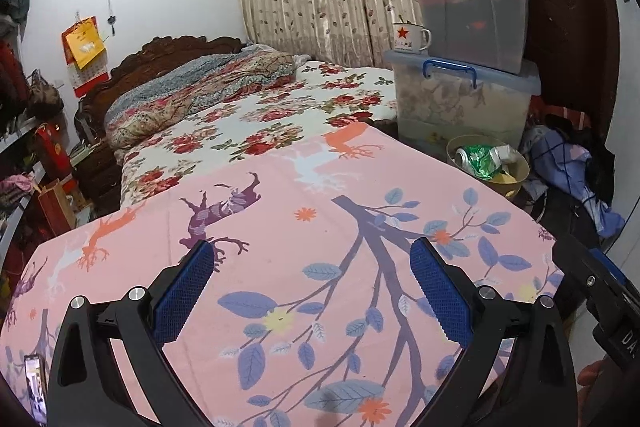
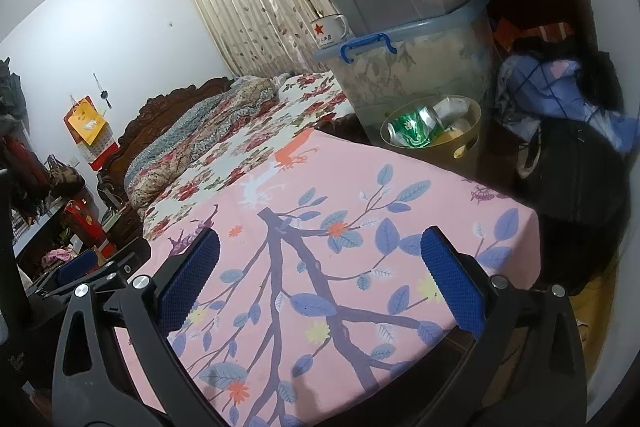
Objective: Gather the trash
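A yellowish round bin (image 1: 516, 174) (image 2: 468, 143) stands on the floor past the far right corner of the pink cloth. It holds a crushed green can (image 1: 482, 161) (image 2: 412, 129), a silvery crushed can (image 1: 506, 153) (image 2: 450, 107) and yellow scraps. My left gripper (image 1: 312, 287) hovers open over the pink leaf-print cloth (image 1: 300, 227) with nothing between its blue pads. My right gripper (image 2: 320, 275) is also open and empty above the same cloth (image 2: 360, 195). Part of the right gripper (image 1: 600, 287) shows at the edge of the left wrist view. The left gripper's blue pad (image 2: 76, 269) shows in the right wrist view.
Stacked plastic storage boxes (image 1: 464, 99) (image 2: 416, 67) stand behind the bin, with a white star mug (image 1: 410, 37) (image 2: 330, 29) on one lid. A bed with a floral sheet (image 1: 280, 115) lies beyond. Clothes (image 1: 572, 167) (image 2: 560, 95) pile at right. Shelves (image 1: 24, 147) line the left.
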Tool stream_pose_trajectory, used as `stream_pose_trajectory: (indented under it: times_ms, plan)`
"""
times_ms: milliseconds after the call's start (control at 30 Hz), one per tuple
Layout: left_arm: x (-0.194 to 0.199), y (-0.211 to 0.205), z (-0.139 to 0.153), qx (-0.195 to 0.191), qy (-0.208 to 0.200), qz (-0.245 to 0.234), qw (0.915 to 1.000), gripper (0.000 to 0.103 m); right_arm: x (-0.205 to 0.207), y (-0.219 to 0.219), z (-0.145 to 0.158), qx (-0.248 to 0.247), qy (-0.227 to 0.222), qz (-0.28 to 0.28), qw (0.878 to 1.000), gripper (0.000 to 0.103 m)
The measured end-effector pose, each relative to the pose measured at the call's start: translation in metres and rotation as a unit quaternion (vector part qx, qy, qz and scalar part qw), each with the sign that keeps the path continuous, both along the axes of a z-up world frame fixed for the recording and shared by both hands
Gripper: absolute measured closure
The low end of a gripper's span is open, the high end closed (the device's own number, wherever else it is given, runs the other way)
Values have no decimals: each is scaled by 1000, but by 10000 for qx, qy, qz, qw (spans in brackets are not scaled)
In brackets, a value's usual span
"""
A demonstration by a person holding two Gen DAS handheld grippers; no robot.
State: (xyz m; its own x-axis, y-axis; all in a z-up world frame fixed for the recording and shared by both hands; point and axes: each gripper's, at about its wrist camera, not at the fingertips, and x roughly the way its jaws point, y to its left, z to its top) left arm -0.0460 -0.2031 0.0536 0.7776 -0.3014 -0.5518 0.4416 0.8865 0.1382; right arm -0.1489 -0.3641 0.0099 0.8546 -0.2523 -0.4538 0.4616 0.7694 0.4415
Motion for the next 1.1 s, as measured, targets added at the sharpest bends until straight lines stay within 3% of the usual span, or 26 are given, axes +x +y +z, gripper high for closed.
stream_pose_trajectory:
  times_ms: [1100]
  plan:
    - [1, 10, 10, -224, 151, 199, 9994, 9, -2, 4, -5, 45, -24, 56, 10000, 3]
